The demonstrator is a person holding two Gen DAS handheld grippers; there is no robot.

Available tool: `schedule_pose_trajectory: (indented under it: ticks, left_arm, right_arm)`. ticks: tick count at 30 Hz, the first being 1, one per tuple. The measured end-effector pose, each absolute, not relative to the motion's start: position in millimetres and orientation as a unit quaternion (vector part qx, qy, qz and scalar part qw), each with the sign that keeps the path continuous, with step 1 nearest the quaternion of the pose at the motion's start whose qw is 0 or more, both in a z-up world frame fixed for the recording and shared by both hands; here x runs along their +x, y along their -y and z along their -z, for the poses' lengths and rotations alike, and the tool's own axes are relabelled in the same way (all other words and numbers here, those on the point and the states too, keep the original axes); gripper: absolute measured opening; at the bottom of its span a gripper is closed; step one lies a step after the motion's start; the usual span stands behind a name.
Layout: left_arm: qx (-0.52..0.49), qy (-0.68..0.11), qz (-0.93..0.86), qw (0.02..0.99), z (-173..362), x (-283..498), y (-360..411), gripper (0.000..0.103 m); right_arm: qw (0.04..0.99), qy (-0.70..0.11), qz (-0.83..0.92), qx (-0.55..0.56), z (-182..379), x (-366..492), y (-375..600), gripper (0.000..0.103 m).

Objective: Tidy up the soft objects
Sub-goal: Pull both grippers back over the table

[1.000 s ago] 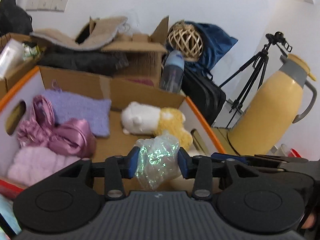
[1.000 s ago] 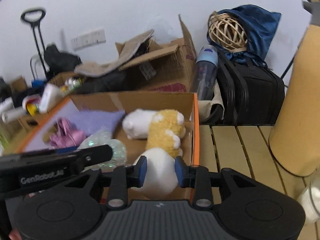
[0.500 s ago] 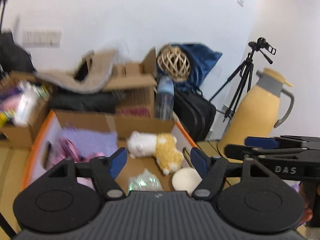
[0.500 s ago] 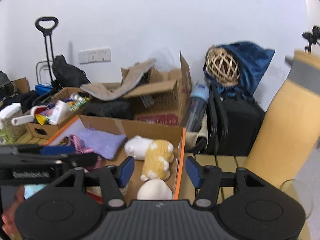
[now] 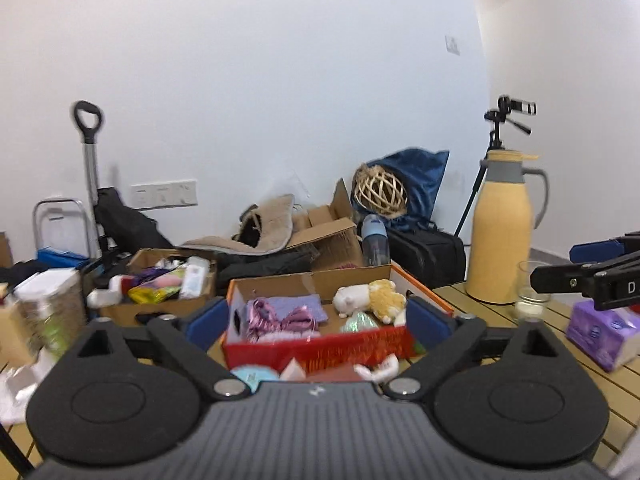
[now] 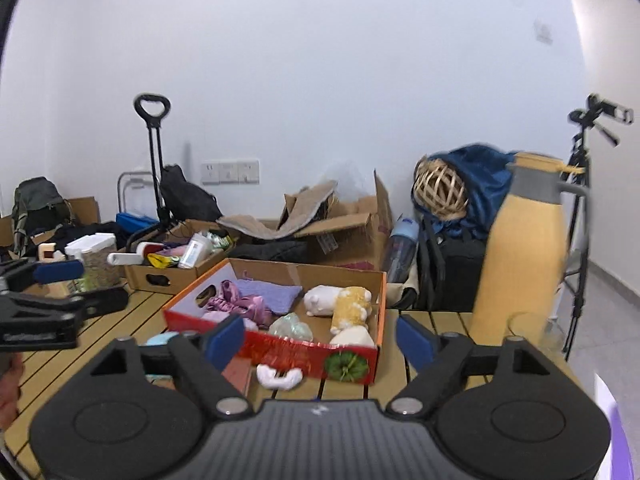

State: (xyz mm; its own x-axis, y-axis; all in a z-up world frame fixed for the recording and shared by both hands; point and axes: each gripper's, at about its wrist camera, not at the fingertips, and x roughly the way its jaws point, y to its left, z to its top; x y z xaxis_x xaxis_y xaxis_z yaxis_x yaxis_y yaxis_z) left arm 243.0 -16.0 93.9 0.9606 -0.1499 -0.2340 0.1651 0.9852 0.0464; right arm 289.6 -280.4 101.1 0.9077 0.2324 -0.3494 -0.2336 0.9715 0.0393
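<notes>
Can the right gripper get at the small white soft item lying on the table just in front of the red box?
Probably yes. The right gripper is open and empty, and the white item lies uncovered on the table before the box, with nothing between.

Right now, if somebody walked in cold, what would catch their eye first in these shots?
Probably the cardboard box with its red front, mid-table, holding a white-and-yellow plush, pink satin cloth and a shimmery bag. Next, the tall yellow thermos at its right. Both the left gripper and right gripper hang open and empty.
</notes>
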Motion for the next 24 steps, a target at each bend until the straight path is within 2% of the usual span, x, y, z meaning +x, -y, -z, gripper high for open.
schedule_pose_trajectory:
  ticks: [3, 6, 11, 18, 24]
  left_arm:
    - [0.036, -0.105, 0.077, 0.991, -83, 191, 11, 0.102]
    - [0.049, -0.102, 0.048, 0.992, -70, 149, 4, 0.103]
    - [0.023, -0.126, 0.037, 0.991, -54, 107, -7, 0.103]
    - [0.014, -0.132, 0.033, 0.991, -50, 106, -9, 0.103]
    - [0.012, -0.155, 0.029, 0.987, -36, 130, -11, 0.103]
  right_arm:
    - [0.980, -0.160, -0.116, -0.004, -92, 241, 278, 0.089]
    - [0.981, -0.156, -0.115, -0.010, -81, 198, 271, 0.096]
    - [0.983, -0.145, -0.106, -0.048, -57, 128, 252, 0.097]
    - [0.979, -0.165, -0.114, -0.040, -43, 108, 242, 0.098]
    - [0.975, -0.189, -0.116, -0.020, -28, 127, 246, 0.097]
